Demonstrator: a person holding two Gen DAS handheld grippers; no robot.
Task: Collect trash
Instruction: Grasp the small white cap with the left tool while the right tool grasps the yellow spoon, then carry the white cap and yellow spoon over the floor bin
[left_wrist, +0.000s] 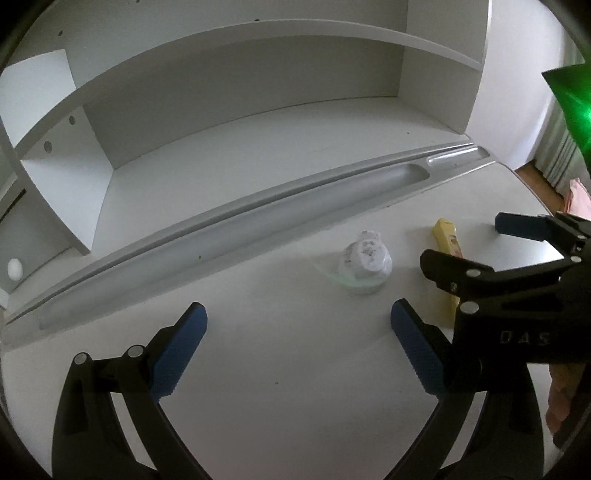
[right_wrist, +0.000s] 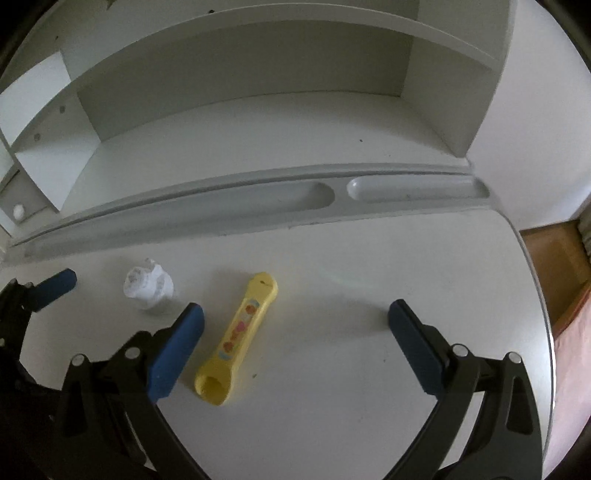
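While both pieces of trash lie loose on the tabletop (right_wrist: 332, 406), nothing counts as collected yet; task judged at its start.

Landmark: the grey grooved tray strip (right_wrist: 258, 206) across the back of the tabletop.

- Crumpled white wad (left_wrist: 365, 258), possibly tissue sitting in a clear cup (left view too soft to be sure), rests just in front of the strip. Untouched.
- Yellow wrapper (right_wrist: 240, 339), long and tube-like with printed coloured marks, lies further forward of the strip, to the right of the wad, open end towards the camera. Untouched.
- Left tongs (left_wrist: 297, 350): spread wide, holding nothing, hovering short of the wad on the side away from the strip.
- Right tongs (right_wrist: 295, 347): spread wide, holding nothing; wrapper lies between the fingers, close to the left blue pad (right_wrist: 177, 350). Contact not evident.

No bin or bag identifiable in either view; a green shape (left_wrist: 570, 103) at the left view's edge is unclear.

Remaining: grasp both items, carry off, deposit.
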